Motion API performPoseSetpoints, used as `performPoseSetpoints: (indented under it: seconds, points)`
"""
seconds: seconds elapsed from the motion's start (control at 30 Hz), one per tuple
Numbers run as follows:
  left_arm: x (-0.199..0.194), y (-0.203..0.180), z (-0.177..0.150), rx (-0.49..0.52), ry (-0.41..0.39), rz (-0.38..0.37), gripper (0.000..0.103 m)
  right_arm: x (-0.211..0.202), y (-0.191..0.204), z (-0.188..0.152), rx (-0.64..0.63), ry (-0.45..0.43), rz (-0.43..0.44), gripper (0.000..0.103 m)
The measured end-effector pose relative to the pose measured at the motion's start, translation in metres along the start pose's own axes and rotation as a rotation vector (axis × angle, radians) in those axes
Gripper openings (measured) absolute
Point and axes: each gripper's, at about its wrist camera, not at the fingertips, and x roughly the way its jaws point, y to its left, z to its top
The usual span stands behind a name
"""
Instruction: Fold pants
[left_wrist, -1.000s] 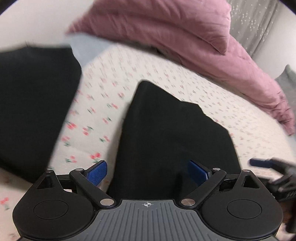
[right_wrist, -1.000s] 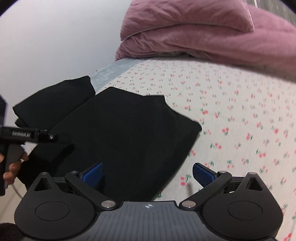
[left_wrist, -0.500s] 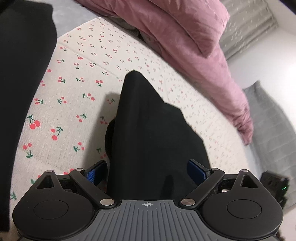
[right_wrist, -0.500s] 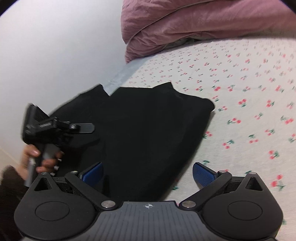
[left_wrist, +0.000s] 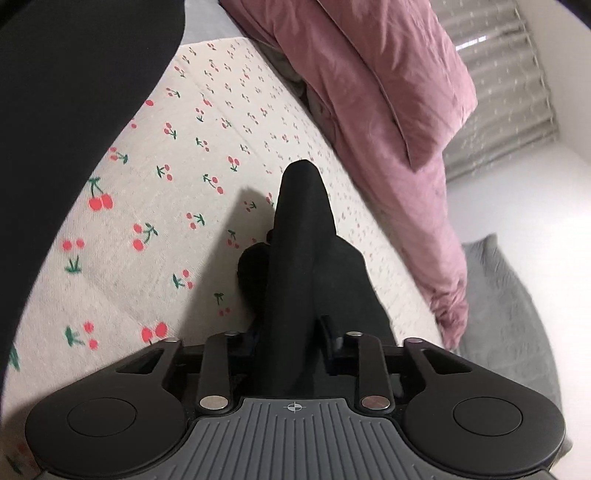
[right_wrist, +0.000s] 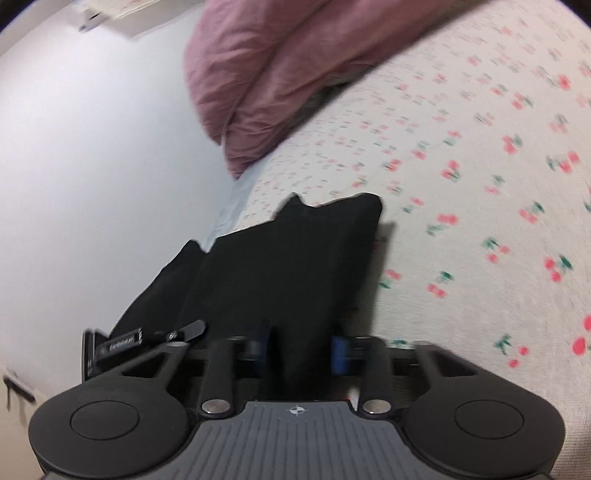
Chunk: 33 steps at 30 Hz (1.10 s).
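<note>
The black pants (left_wrist: 303, 258) lie on a cherry-print bed sheet (left_wrist: 155, 206). My left gripper (left_wrist: 291, 339) is shut on a bunched ridge of the pants that runs away from the camera. In the right wrist view the black pants (right_wrist: 295, 266) stand up as a folded panel, and my right gripper (right_wrist: 301, 350) is shut on their near edge between its blue pads (right_wrist: 338, 352). The left gripper (right_wrist: 147, 338) shows at the lower left of that view, beside the pants.
A second black garment (left_wrist: 66, 110) fills the left of the left wrist view. A pink duvet and pillow (left_wrist: 384, 96) lie along the far side of the bed, also seen in the right wrist view (right_wrist: 266, 81). A grey blanket (left_wrist: 509, 325) is at right. A white wall (right_wrist: 92, 166) is left.
Both grippers went from open to shut on the near edge of the pants. The fabric now stands bunched up between the fingers, and both cameras have dropped closer to the bed.
</note>
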Motion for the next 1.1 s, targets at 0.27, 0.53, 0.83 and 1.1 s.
performPoseSetpoints:
  seconds: [0.27,0.53,0.83,1.1]
  points:
    - [0.021,-0.042,-0.022,0.027,0.005,-0.021,0.018,-0.053,0.007,0.003,0.007,-0.096,-0.007,0.013]
    - [0.096,-0.116,-0.069,0.128,0.129,-0.077,0.017,-0.165,-0.008,0.016,-0.019,-0.184,-0.15,0.012]
    - [0.168,-0.187,-0.113,0.253,0.211,-0.081,0.017,-0.25,-0.069,0.019,0.113,-0.327,-0.181,0.012]
    - [0.206,-0.212,-0.119,0.255,0.155,-0.126,0.017,-0.27,-0.085,0.055,0.084,-0.472,-0.174,0.012]
